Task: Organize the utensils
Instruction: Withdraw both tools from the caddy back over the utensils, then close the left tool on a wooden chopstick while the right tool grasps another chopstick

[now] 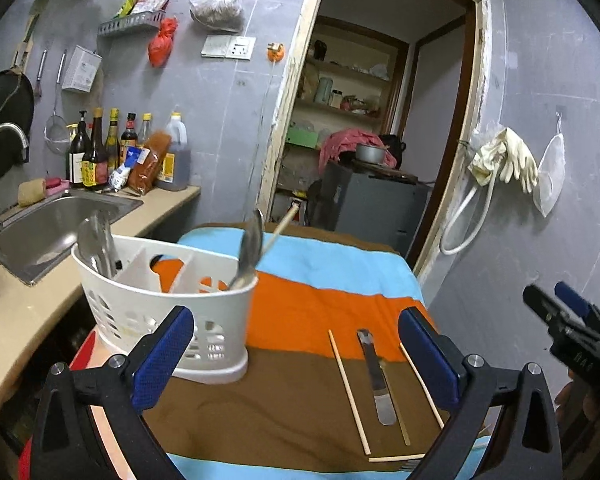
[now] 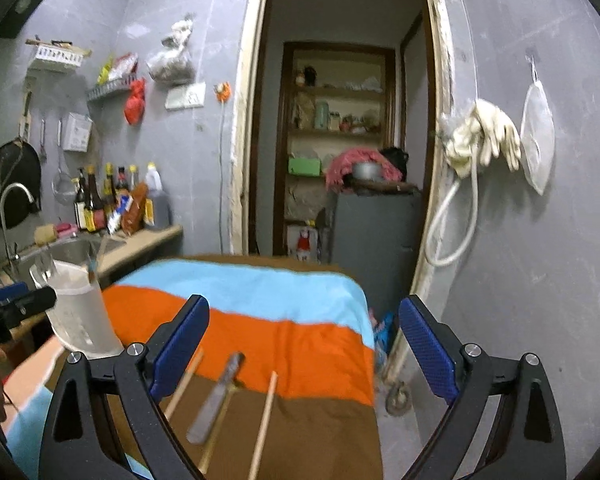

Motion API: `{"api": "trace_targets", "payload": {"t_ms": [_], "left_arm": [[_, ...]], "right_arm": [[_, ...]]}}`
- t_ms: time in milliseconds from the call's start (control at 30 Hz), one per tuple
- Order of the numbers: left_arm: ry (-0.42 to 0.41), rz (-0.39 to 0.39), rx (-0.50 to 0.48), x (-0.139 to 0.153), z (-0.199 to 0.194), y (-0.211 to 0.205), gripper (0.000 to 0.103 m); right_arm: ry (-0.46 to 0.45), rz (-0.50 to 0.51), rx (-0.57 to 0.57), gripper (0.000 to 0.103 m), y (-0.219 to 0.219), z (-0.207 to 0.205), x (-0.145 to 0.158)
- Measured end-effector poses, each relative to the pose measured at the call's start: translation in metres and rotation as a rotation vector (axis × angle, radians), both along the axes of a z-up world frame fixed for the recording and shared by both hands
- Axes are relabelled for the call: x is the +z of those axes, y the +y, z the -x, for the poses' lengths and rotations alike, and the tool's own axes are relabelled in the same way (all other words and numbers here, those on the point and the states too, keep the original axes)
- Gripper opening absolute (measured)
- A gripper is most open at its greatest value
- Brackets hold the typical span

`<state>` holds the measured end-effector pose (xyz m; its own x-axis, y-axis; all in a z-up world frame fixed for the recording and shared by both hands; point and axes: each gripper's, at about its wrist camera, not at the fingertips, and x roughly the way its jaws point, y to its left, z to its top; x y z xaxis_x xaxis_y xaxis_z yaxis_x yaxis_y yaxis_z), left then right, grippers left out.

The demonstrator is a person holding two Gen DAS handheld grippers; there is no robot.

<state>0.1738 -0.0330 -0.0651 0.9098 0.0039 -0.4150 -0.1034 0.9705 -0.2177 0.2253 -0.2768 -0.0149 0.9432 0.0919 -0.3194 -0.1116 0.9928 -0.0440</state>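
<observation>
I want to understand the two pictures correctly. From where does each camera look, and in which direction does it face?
Left wrist: sits on the left gripper, looks over the striped cloth at the white utensil basket; its open blue fingers show, the right gripper at the edge.
Right wrist: sits on the right gripper, looks at the doorway; its open fingers show.
Shared: the cloth, basket, knife, chopsticks, doorway.

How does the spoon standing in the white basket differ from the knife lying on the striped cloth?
The spoon stands tilted against the rim of the white basket; the knife lies flat on the striped cloth. The spoon is already sorted into a compartment; the knife sits loose among chopsticks. The spoon ends in a rounded bowl, the knife in a flat blade. Both look like shiny metal.
</observation>
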Motion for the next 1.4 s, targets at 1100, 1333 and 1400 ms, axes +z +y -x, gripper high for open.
{"api": "trace_targets", "payload": {"t_ms": [1100,1333,1400], "left_arm": [[0.327,0.041,-0.085,-0.099,-0.112,-0.040,0.081],[0.435,0.082,-0.151,-0.116,-0.131,-0.043,0.051],[0.437,0.087,-0.162,-0.117,-0.134,-0.044,0.051]], "right_arm": [[0.440,-0.118,0.180,0.053,0.000,-0.118,-0.151],[0.528,-0.089,0.240,0.036,0.020,-0.129,-0.166],[0.547,-0.085,0.257,0.032,0.025,-0.130,-0.168]]}}
